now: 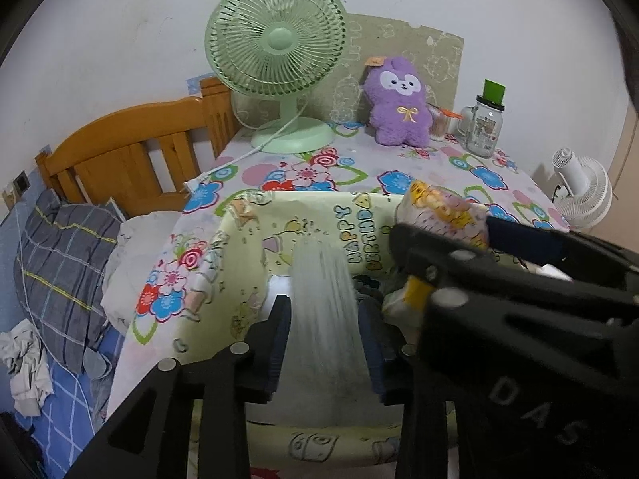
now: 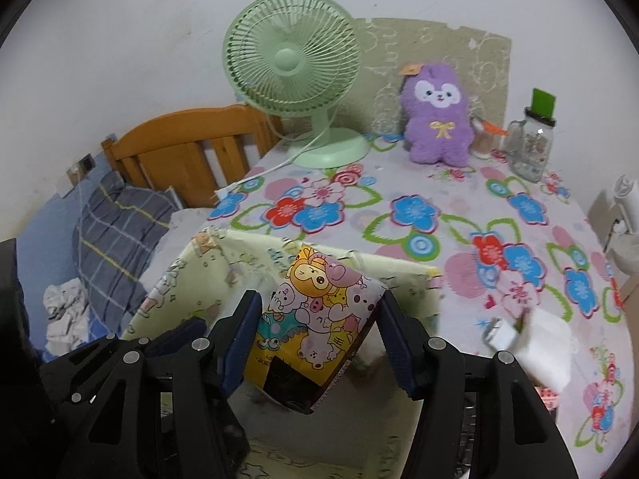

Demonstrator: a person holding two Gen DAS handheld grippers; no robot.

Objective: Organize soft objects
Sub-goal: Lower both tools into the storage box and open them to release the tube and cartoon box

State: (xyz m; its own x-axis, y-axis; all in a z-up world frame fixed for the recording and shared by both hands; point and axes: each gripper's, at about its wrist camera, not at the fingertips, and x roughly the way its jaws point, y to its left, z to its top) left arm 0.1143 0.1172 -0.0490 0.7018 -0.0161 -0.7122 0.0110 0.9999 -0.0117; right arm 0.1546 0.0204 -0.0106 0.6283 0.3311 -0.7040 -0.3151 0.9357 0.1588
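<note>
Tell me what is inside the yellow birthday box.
In the yellow birthday box: dark fabric and a yellow-and-white item show. A pale blurred cloth and the hand-held grippers hide the rest.

left tool (image 1: 324, 343) black, blue pads | silver screws | "DAS" lettering

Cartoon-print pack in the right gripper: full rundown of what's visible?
The cartoon-print pack looks like a soft, glossy plastic-wrapped bundle, yellow and pink, covered in cartoon animals, with a dark patch near its lower end. It sits tilted between the right gripper pads, which press on its two sides. It hangs over the open pale yellow box printed with cartoons, on the floral tablecloth. From the left wrist view its end pokes out past the black fingers. Contents cannot be told.
</note>
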